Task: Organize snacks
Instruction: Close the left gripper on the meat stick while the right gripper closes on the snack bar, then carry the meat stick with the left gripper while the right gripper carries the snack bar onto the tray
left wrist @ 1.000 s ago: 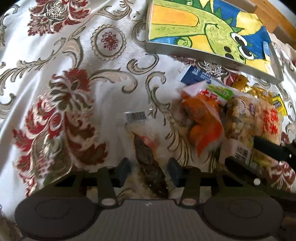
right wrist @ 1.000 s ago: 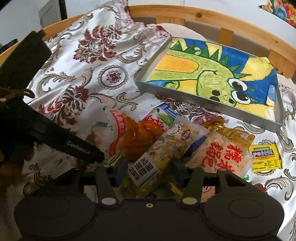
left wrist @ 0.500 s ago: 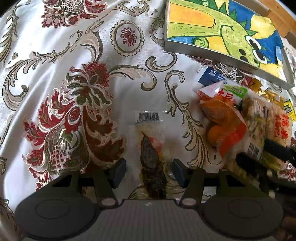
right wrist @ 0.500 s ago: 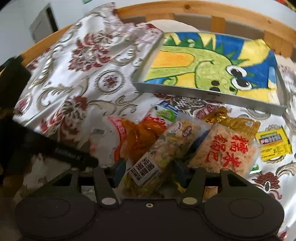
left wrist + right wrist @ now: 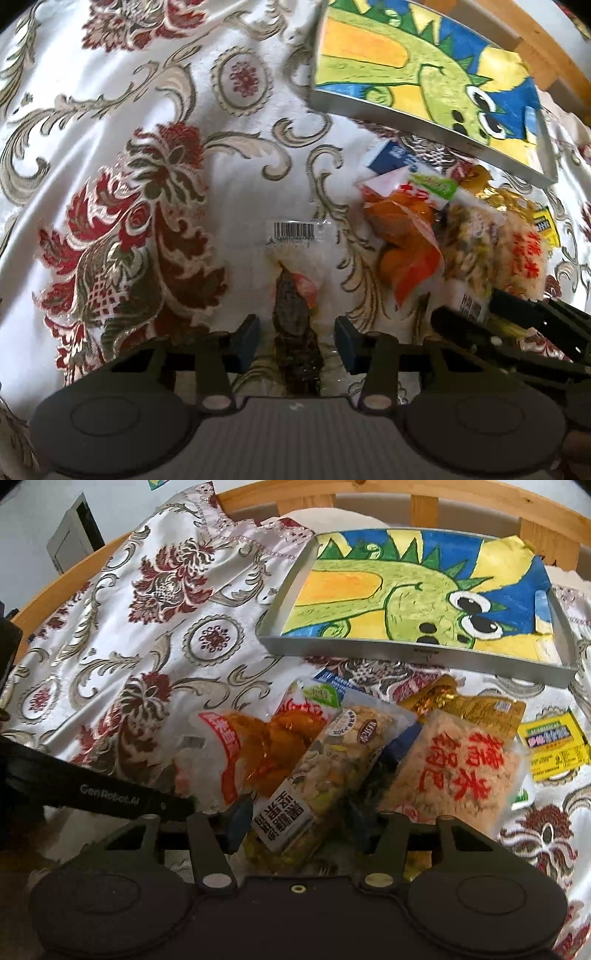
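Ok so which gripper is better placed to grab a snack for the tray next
Probably the left gripper: its open jaws straddle the clear packet with dark filling, lying alone on the cloth. The right gripper straddles the mixed-snack bag in an overlapping pile, farther from a clean pick.

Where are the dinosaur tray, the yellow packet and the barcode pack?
dinosaur tray (image 5: 417, 651): right wrist view, on its grey front wall.
yellow packet (image 5: 552, 747): right wrist view, middle of its printed face.
barcode pack (image 5: 295, 230): left wrist view, on the barcode label at its far end.
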Tool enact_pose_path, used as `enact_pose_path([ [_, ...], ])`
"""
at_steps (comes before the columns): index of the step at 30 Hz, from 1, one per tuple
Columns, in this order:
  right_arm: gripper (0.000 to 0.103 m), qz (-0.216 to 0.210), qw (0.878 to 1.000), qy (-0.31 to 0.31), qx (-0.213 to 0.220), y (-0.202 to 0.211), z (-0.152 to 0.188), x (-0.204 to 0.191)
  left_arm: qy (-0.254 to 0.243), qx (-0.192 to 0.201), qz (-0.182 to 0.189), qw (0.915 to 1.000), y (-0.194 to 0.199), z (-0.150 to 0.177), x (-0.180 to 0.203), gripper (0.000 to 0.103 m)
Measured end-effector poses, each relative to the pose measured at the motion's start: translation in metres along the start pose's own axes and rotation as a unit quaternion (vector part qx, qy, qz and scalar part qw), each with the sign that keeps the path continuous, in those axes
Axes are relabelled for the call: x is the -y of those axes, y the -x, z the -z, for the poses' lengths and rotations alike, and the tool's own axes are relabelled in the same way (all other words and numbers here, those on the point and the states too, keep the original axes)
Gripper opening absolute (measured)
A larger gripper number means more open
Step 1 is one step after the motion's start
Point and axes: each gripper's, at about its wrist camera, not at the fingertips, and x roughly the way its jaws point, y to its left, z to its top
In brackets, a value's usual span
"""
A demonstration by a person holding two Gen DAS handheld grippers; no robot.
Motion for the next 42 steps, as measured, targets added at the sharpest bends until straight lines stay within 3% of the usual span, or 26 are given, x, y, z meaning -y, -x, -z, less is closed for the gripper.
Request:
enact_pose_path([
  [9, 0.064, -0.01, 1.0, -0.011, -0.005, -0.014, -0.001, 0.001, 0.006, -0.004, -0.007, 0.9999, -0.007, -0.006, 0.001, 0.048],
  [14, 0.059, -0.007, 1.0, -0.011, 0.003, -0.013, 0.001, 0.001, 0.011, 0.005, -0.005, 0.9999, -0.003, -0.006, -0.001, 0.048],
  [19, 0.046, -0.009, 1.0, -0.006, 0.019, -0.004, 0.003, -0.001, 0.013, 0.033, 0.006, 0.9993, 0.009, -0.006, -0.003, 0.048],
  [25, 0.044, -0.011, 0.999, -0.023, 0.023, -0.002, 0.006, 0.002, 0.025, 0.051, 0.015, 0.9982, 0.016, -0.009, -0.005, 0.048],
  [31, 0.043, -0.024, 0.997, -0.037, 0.066, 0.02, 0.005, 0.003, 0.019, 0.102, 0.026, 0.9943, 0.033, -0.011, -0.001, 0.048],
  [36, 0.043, -0.014, 0.995, -0.011, 0.099, 0.032, 0.004, -0.003, 0.018, 0.134, 0.025, 0.9905, 0.042, -0.015, 0.001, 0.048],
  [42, 0.042, 0.037, 0.989, 0.066, 0.128, 0.035, 0.004, -0.017, 0.027, 0.153, 0.029, 0.9875, 0.041, -0.026, 0.004, 0.048],
])
